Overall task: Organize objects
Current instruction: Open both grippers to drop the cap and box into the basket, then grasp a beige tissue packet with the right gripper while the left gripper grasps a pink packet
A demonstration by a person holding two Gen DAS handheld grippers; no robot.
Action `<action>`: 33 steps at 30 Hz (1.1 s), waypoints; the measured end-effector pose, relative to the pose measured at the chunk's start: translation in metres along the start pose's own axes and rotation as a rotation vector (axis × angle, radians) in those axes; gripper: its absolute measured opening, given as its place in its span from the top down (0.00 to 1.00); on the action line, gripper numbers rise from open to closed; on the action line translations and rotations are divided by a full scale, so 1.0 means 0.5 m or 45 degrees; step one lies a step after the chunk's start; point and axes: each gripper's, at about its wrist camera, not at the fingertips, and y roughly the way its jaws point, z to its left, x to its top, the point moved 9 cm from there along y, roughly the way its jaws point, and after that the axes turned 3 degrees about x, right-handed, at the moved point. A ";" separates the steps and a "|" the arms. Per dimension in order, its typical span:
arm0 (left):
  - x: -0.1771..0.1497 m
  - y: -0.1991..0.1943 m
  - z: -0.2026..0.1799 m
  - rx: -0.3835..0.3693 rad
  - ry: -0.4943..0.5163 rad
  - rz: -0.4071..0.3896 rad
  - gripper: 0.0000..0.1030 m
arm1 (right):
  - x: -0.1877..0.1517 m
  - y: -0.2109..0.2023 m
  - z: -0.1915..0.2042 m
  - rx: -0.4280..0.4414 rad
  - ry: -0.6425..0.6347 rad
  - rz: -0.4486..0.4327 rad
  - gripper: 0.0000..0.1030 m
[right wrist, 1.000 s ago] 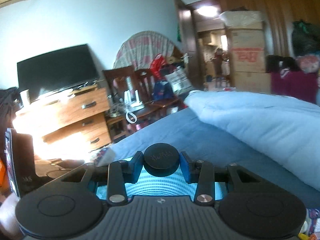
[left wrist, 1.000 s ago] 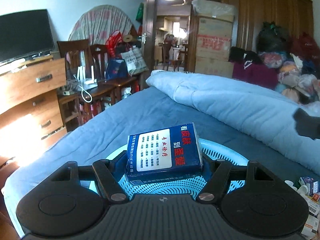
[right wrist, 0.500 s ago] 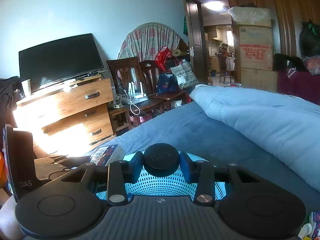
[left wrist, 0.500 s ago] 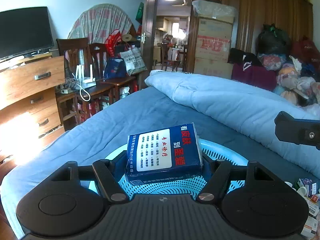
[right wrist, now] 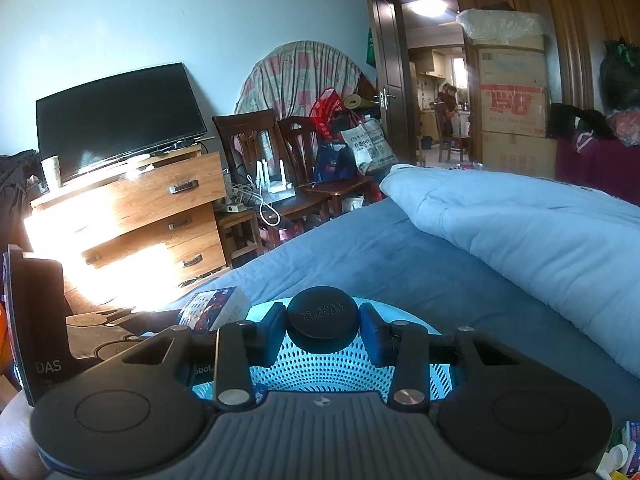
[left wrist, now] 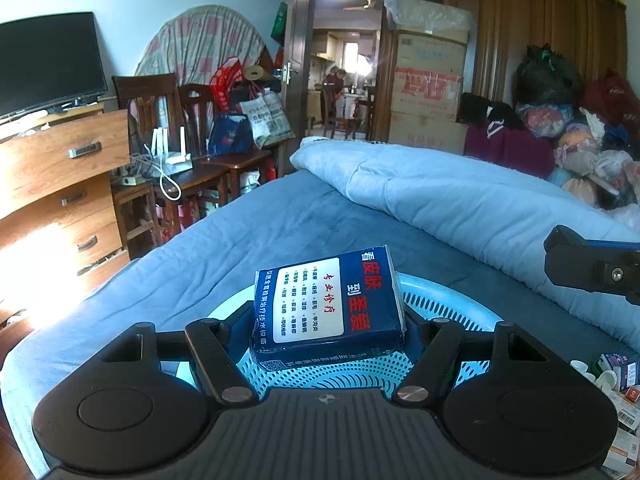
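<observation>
Right tongs (right wrist: pixel 323 326) with the black cap (right wrist: pixel 323 325) moved over the basket (right wrist: pixel 320 364), nearer the left tongs (left wrist: pixel 326 320)

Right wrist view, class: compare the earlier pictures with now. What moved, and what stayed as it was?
The right gripper, carrying the black round cap, moved over the blue perforated basket, nearer the left gripper. Unchanged: both grips, the left on its blue packet, and the basket on the bed.

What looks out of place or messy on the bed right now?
A heap of small boxes and white cups lies loose on the bed right of the basket. The blue packet in the left gripper and the black round container in the right gripper hover above it.
</observation>
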 end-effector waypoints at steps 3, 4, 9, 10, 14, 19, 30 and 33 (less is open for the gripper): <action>-0.001 0.001 0.000 0.002 -0.001 0.000 0.29 | -0.004 0.005 -0.006 -0.012 -0.007 0.004 0.56; -0.001 0.003 0.002 0.005 0.002 -0.001 0.28 | -0.005 0.006 -0.009 -0.014 -0.010 0.006 0.55; 0.000 0.006 0.003 0.006 0.000 -0.007 0.20 | -0.009 0.007 -0.007 -0.007 -0.011 0.005 0.49; 0.000 0.007 0.002 0.007 -0.001 -0.010 0.19 | -0.009 0.004 -0.008 -0.008 -0.009 -0.001 0.48; 0.003 0.001 -0.008 0.000 0.010 -0.032 0.06 | -0.004 -0.017 -0.012 -0.013 -0.004 -0.041 0.27; 0.010 -0.048 -0.039 -0.072 0.010 -0.113 0.03 | -0.030 -0.126 -0.030 -0.053 0.002 -0.210 0.16; -0.108 -0.211 -0.353 -0.611 0.171 -0.243 0.00 | -0.534 -0.450 -0.366 -0.643 0.216 -0.052 0.18; -0.190 -0.191 -0.446 -0.723 0.255 -0.121 0.00 | -0.638 -0.542 -0.511 -0.823 0.408 0.002 0.18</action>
